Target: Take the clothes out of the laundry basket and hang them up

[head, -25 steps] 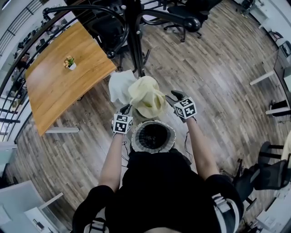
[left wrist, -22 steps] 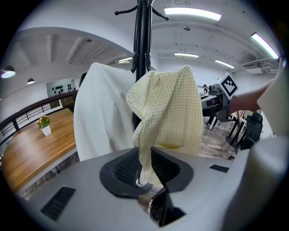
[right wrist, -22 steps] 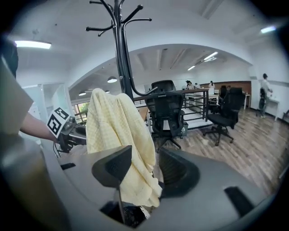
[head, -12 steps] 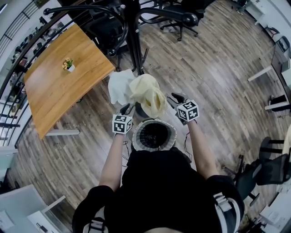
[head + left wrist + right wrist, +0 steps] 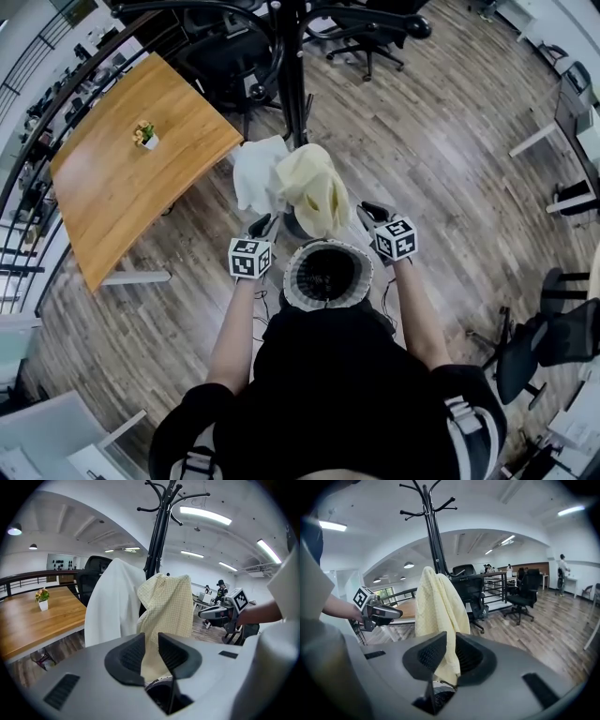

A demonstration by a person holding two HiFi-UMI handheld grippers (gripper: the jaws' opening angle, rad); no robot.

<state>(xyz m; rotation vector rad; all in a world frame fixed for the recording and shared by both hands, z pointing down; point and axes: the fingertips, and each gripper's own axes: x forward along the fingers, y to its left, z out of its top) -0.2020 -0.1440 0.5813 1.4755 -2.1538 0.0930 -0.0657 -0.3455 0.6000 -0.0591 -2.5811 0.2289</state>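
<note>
Hanging yellow garment (image 5: 314,187), draped on the coat stand (image 5: 297,94) beside the white garment (image 5: 255,173); left gripper (image 5: 151,641) just opened, gripping nothing; right gripper (image 5: 451,641) just closing round its hem, not yet pinching; best tugged lightly, lest it slide off.

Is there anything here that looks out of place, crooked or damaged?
Nothing is spilled or damaged. Only the yellow checked garment hangs bunched and lopsided on the coat rack, crowded against the white garment.
</note>
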